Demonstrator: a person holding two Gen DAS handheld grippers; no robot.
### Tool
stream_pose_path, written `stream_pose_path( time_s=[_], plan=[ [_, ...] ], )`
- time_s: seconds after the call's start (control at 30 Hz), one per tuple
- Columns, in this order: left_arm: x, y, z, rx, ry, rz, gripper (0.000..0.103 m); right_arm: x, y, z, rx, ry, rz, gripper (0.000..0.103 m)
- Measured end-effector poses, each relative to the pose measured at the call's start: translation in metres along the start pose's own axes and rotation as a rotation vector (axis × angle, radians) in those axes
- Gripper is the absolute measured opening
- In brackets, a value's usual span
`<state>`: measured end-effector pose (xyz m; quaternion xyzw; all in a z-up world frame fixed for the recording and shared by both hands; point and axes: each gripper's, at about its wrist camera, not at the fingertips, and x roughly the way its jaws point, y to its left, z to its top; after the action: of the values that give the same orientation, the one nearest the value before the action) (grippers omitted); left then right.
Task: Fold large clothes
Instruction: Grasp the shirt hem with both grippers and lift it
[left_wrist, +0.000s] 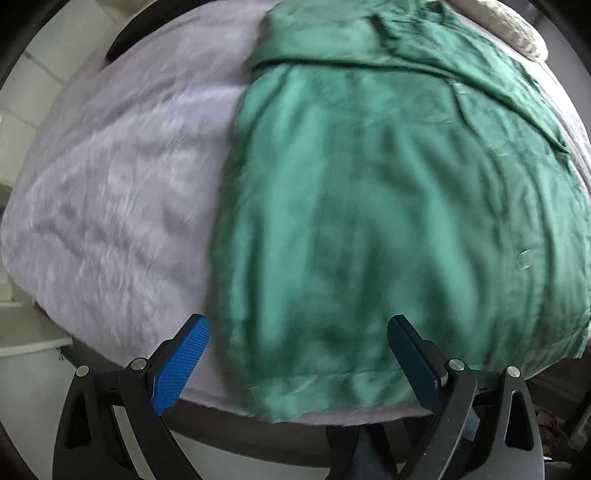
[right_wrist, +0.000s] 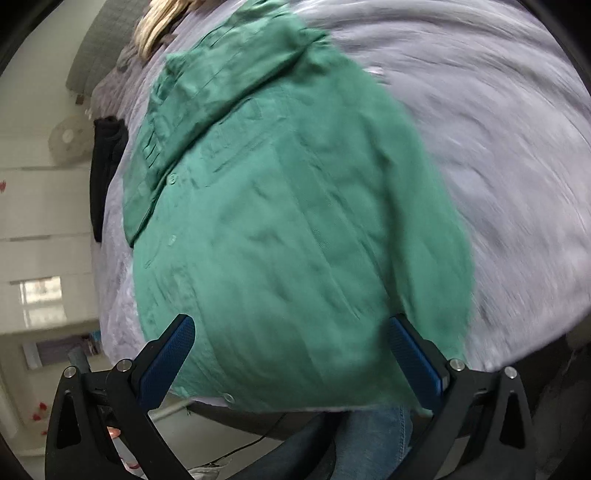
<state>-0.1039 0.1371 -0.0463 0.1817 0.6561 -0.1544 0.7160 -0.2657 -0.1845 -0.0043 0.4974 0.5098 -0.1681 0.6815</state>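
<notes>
Here the left gripper (left_wrist: 297, 332) has its blue fingers (left_wrist: 181, 363) spread wide and holding nothing, poised above the near hem of a green shirt (left_wrist: 369, 206). The right gripper (right_wrist: 291, 334) is likewise spread wide and empty over the same hem. The shirt lies flat and partly folded on a bed (left_wrist: 110, 192) covered in pale lilac fuzzy fabric, collar toward the far end. Beyond the bed are pale walls. Only the right wrist view shows the person's jeans (right_wrist: 376, 439) below the bed edge, a dark garment (right_wrist: 107, 166) hanging at the bed's side, and a white cabinet (right_wrist: 40, 258). Both views are motion-blurred.
</notes>
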Motion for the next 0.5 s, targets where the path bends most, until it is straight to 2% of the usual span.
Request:
stream_pose_path(
  time_s=[0.1,0.17,0.27,0.37,0.43,0.5],
  plan=[
    [0.015,0.025,-0.005,-0.035,0.022,-0.033,0.098,-0.014,-0.026,-0.009,0.057,-0.075,-0.059,0.103],
    [0.027,0.034,-0.006,-0.045,0.059,-0.092,0.098,-0.019,-0.051,-0.011,0.124,-0.109,-0.052,0.103],
    [0.040,0.034,-0.006,-0.031,0.085,-0.177,0.098,-0.012,-0.075,-0.010,0.187,-0.092,0.010,0.103],
    [0.048,0.026,-0.007,0.010,0.112,-0.267,0.098,0.010,-0.087,-0.012,0.238,-0.005,0.117,0.103],
    [0.048,0.019,-0.008,0.042,0.103,-0.258,0.098,0.018,-0.079,-0.014,0.238,0.036,0.183,0.103],
    [0.049,0.015,-0.010,0.045,0.100,-0.264,0.098,0.017,-0.065,-0.016,0.194,0.035,0.271,0.103]
  ],
)
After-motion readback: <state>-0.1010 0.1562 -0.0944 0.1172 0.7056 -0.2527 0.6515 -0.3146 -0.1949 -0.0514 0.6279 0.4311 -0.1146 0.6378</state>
